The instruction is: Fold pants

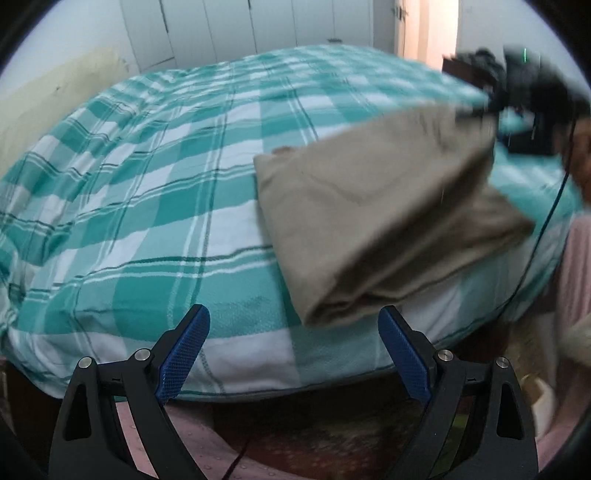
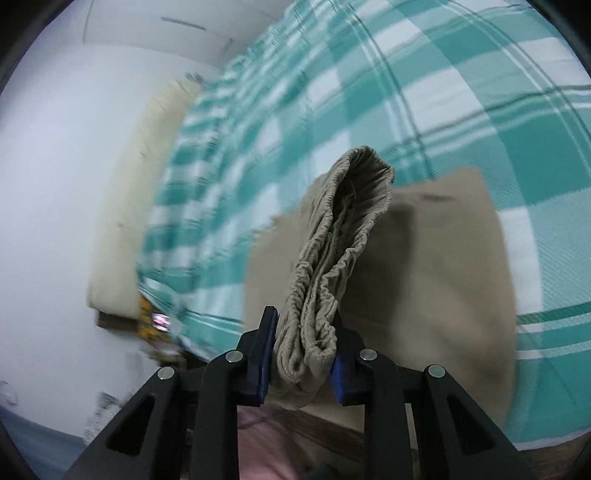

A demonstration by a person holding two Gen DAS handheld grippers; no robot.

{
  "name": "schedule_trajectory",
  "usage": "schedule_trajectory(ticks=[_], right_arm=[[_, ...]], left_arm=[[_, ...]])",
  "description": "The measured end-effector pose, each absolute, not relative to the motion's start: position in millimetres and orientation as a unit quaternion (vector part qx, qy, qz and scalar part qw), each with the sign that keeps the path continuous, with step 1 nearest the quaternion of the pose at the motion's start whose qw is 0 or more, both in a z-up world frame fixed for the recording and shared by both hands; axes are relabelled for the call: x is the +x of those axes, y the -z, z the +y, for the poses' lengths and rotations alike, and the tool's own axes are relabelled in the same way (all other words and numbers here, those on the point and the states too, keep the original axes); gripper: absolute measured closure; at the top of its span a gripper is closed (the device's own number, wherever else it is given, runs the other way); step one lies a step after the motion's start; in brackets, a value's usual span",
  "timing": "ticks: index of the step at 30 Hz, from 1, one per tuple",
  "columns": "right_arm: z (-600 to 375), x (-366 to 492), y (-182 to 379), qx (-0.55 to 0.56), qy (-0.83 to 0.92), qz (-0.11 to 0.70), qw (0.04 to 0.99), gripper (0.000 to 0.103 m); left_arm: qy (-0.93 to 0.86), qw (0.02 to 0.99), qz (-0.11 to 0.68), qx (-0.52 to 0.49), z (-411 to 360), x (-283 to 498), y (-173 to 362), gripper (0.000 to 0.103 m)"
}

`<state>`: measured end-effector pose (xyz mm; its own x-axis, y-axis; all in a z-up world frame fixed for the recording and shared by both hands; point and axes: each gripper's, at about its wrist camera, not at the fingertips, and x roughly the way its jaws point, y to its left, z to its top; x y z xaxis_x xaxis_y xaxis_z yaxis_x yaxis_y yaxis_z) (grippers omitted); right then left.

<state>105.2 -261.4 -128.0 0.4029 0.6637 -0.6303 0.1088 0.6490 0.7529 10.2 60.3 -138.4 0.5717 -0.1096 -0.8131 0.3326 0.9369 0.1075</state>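
Note:
The beige pants (image 1: 376, 218) lie folded over on the teal-and-white checked bed (image 1: 155, 177), at its right front part. My right gripper (image 2: 301, 352) is shut on the gathered elastic waistband (image 2: 332, 251) and holds it lifted above the rest of the pants (image 2: 436, 273). In the left wrist view the right gripper (image 1: 513, 92) shows blurred at the upper right, at the pants' raised far edge. My left gripper (image 1: 293, 345) is open and empty, near the bed's front edge, just short of the pants' near folded corner.
White wardrobe doors (image 1: 236, 29) stand behind the bed. A cream headboard or cushion (image 2: 129, 206) lies along the bed's far side by the white wall. Pink cloth (image 1: 576, 280) and a black cable (image 1: 532, 254) are at the right. Dark floor lies below the bed's edge.

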Motion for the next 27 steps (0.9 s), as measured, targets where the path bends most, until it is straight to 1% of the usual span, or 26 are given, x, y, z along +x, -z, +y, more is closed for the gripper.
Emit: schedule_trajectory(ticks=[6, 7, 9, 12, 14, 15, 16, 17, 18, 19, 21, 23, 24, 25, 27], right_arm=[[-249, 109, 100, 0.417, -0.21, 0.493, 0.735, 0.077], [-249, 108, 95, 0.422, -0.215, 0.49, 0.732, 0.077], [-245, 107, 89, 0.424, -0.224, 0.486, 0.731, 0.077], [-242, 106, 82, 0.432, -0.236, 0.482, 0.725, 0.077], [-240, 105, 79, 0.44, -0.243, 0.481, 0.718, 0.077], [-239, 105, 77, 0.438, -0.245, 0.482, 0.719, 0.077], [-239, 104, 75, 0.437, -0.246, 0.481, 0.719, 0.077], [-240, 102, 72, 0.438, -0.248, 0.479, 0.719, 0.077], [-243, 100, 70, 0.438, -0.25, 0.476, 0.721, 0.079], [-248, 95, 65, 0.436, -0.253, 0.469, 0.726, 0.081], [-263, 82, 58, 0.421, -0.25, 0.458, 0.742, 0.087], [-289, 67, 65, 0.407, -0.225, 0.452, 0.761, 0.092], [-302, 59, 75, 0.405, -0.207, 0.453, 0.767, 0.101], [-317, 52, 89, 0.404, -0.178, 0.46, 0.77, 0.103], [-333, 41, 117, 0.379, -0.134, 0.486, 0.776, 0.103]], left_arm=[[0.101, 0.875, 0.46, 0.116, 58, 25, 153, 0.011], [0.093, 0.875, 0.46, 0.118, 58, 26, 155, 0.014], [0.084, 0.874, 0.466, 0.105, 63, 30, 156, 0.016], [0.082, 0.875, 0.469, 0.085, 71, 32, 157, 0.017], [0.082, 0.877, 0.466, 0.078, 73, 33, 156, 0.02], [0.085, 0.877, 0.469, 0.067, 74, 34, 156, 0.034], [0.107, 0.868, 0.484, 0.03, 79, 38, 159, 0.056], [0.122, 0.861, 0.495, 0.004, 83, 40, 160, 0.068], [0.138, 0.852, 0.504, -0.025, 85, 42, 163, 0.086], [0.144, 0.849, 0.508, -0.033, 84, 41, 164, 0.092], [0.138, 0.851, 0.506, -0.008, 75, 37, 164, 0.092], [0.134, 0.85, 0.51, 0.002, 70, 36, 164, 0.093], [0.131, 0.849, 0.512, 0.007, 68, 37, 165, 0.092], [0.129, 0.848, 0.514, 0.017, 65, 37, 167, 0.092], [0.129, 0.847, 0.514, 0.04, 58, 37, 169, 0.092]])
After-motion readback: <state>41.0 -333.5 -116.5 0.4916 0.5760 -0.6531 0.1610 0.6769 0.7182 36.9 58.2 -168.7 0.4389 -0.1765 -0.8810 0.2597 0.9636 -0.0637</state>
